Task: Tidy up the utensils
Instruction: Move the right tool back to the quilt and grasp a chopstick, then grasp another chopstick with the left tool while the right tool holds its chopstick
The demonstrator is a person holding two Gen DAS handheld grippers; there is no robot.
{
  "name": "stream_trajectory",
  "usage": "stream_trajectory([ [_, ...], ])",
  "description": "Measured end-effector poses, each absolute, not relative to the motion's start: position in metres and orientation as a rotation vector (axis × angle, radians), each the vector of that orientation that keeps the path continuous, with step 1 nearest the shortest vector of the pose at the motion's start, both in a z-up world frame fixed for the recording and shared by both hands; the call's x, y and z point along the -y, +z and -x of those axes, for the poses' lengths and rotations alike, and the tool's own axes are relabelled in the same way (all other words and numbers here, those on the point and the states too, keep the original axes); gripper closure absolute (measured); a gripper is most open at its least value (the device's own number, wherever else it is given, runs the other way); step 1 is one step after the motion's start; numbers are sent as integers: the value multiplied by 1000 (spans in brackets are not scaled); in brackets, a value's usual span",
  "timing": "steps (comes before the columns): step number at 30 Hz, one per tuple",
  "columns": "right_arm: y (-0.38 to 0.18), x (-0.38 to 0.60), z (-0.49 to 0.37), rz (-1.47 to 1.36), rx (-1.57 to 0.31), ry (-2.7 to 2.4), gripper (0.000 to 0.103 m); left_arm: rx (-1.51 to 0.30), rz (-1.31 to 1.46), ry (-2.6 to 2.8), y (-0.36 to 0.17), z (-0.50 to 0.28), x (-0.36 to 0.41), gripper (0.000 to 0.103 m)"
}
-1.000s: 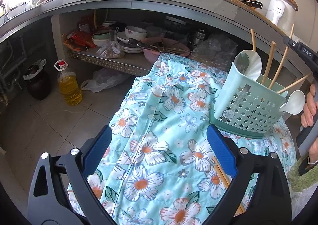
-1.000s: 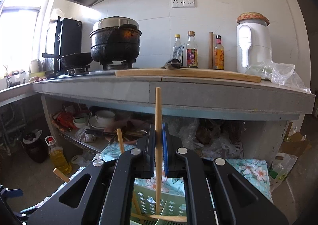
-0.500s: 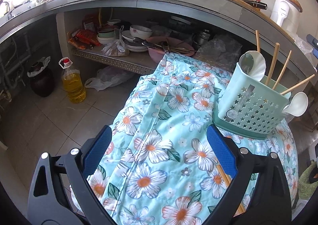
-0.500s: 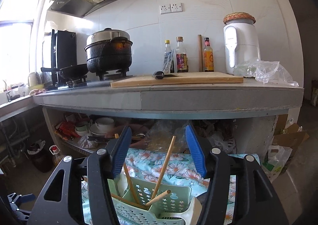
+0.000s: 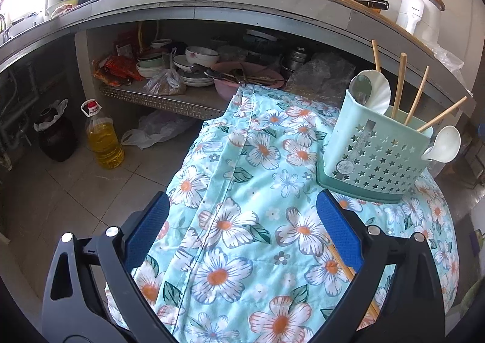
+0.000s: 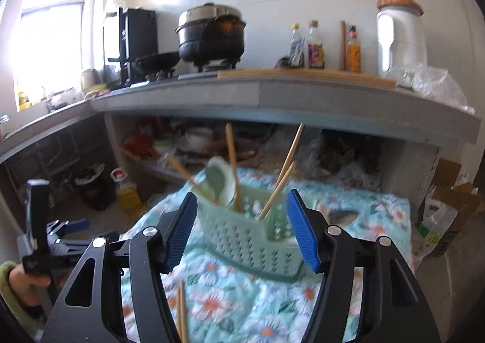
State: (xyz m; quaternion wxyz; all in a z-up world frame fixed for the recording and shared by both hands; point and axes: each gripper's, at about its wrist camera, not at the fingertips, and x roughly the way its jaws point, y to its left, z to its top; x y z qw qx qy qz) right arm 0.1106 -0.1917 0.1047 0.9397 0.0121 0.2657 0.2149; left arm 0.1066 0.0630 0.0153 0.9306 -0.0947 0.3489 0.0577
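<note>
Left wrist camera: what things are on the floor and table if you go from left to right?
Dark jar → oil bottle → white plastic bag → flowered cloth → green utensil basket → white spoon.

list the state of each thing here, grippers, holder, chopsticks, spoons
left gripper: open, empty
right gripper: jaws opening, nothing between them
utensil holder: upright on the floral cloth
chopsticks in holder: four, standing, leaning
white spoons: two, in holder
loose chopsticks: flat on cloth
oil bottle: capped, upright on floor
</note>
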Motion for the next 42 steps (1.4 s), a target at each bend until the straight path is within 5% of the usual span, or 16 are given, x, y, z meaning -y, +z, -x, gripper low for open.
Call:
stream_trajectory([
  [5, 22, 170, -104, -43, -849, 545, 44, -798, 173, 136, -7, -111, -59, 9],
  [12, -52, 161, -105, -231, -1152, 644, 65, -890, 162, 155, -34, -113, -51, 9],
  [28, -66, 163, -110, -296, -1204, 664, 94, -936, 111, 150, -50, -116, -36, 9],
  [42, -63, 182, -107, -354, -1188, 619, 96, -937, 97, 149, -50, -116, -33, 9],
])
